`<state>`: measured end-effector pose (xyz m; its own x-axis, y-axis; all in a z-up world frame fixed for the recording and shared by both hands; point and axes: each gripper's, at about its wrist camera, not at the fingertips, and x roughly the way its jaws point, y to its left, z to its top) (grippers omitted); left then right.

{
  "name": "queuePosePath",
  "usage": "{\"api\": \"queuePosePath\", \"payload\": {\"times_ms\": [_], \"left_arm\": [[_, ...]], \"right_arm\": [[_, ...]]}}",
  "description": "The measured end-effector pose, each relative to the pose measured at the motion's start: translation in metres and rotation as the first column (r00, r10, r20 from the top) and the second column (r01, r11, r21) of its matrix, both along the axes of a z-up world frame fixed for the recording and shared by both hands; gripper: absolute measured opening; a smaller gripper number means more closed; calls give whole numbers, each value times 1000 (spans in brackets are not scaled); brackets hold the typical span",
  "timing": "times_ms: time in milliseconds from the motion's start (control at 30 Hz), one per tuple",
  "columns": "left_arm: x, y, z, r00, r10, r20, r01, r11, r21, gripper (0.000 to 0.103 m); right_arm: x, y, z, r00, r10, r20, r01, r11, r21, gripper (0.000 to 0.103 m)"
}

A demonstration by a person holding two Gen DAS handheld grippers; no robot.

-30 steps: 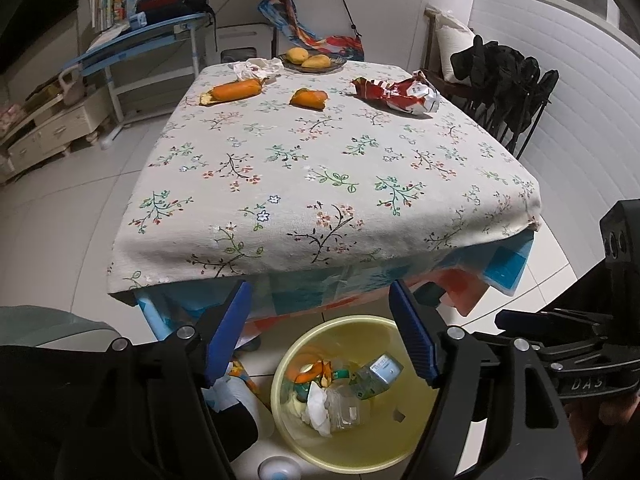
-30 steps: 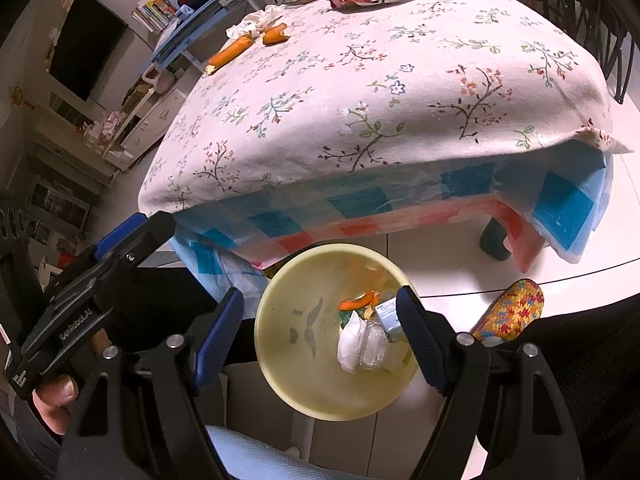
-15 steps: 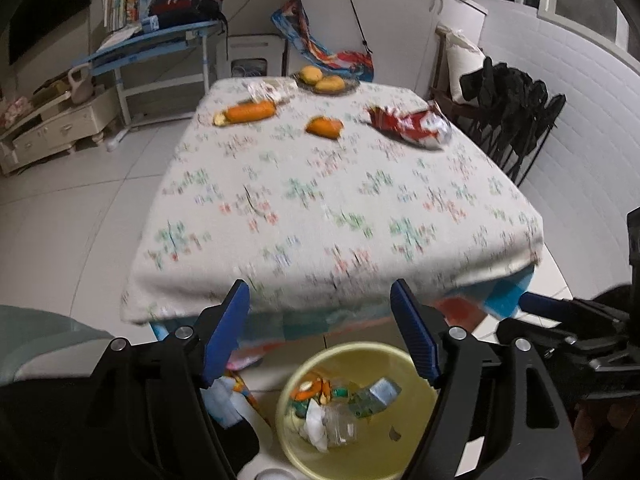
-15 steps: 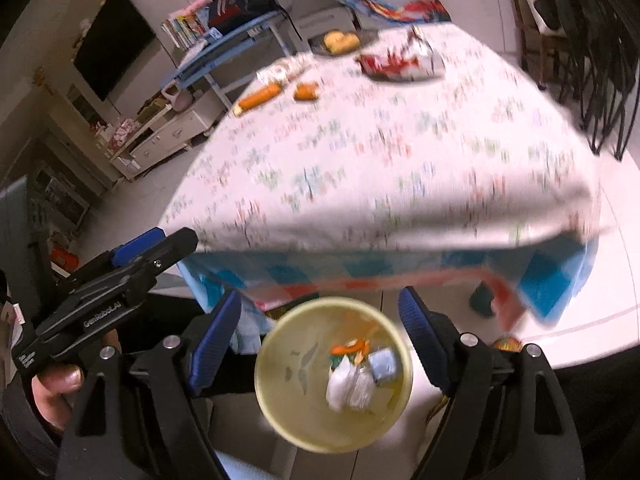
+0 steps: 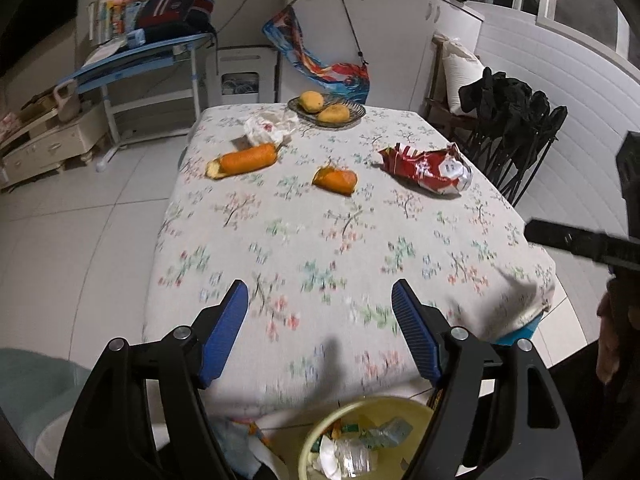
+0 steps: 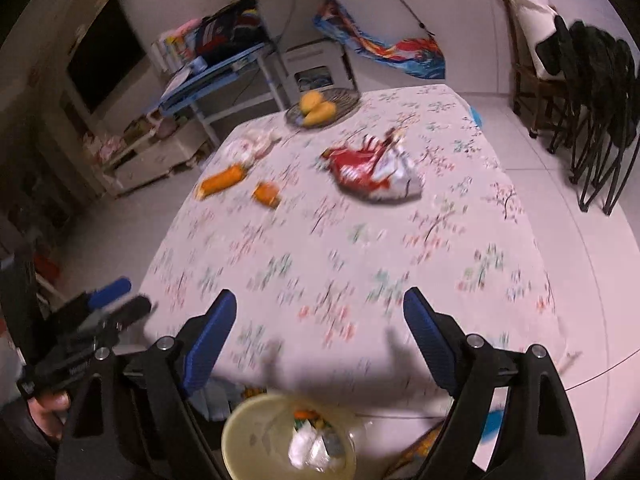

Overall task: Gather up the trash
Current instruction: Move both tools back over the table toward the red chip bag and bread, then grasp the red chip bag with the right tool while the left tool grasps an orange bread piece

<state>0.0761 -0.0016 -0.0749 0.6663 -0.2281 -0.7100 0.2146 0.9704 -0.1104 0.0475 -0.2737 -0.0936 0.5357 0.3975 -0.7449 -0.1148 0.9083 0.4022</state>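
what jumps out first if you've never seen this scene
The red crumpled snack bag on the far right of the floral tablecloth grabs the eye, with two orange food scraps to its left and a dish of yellow fruit at the far edge. Below the near edge stands a yellow bin already holding trash. The left gripper and right gripper both hang open and empty above it.

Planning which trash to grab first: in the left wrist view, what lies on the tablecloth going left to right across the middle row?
Long orange wrapper → small orange wrapper → crumpled red snack bag.
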Motion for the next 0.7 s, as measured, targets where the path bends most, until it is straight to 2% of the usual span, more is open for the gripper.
{"api": "queuePosePath", "payload": {"times_ms": [100,267,467,567,700], "left_arm": [[24,-5,1,999,-46,7,46,999,5,71],[68,-19,-3,989,-143,28,140,988,71,71],[116,-32,-12,974,-227,23,224,971,80,71],[134,-42,-19,958,-285,17,283,956,84,71],[149,-60,-32,935,-354,3,349,924,156,71]], "right_arm": [[23,-13,-6,999,-46,-22,47,998,52,82],[61,-30,-16,993,-107,-49,113,984,140,82],[93,-39,-26,987,-142,-75,153,971,185,82],[102,-42,-32,985,-144,-92,161,965,209,82],[109,-41,-41,984,-130,-120,154,963,222,82]]}}
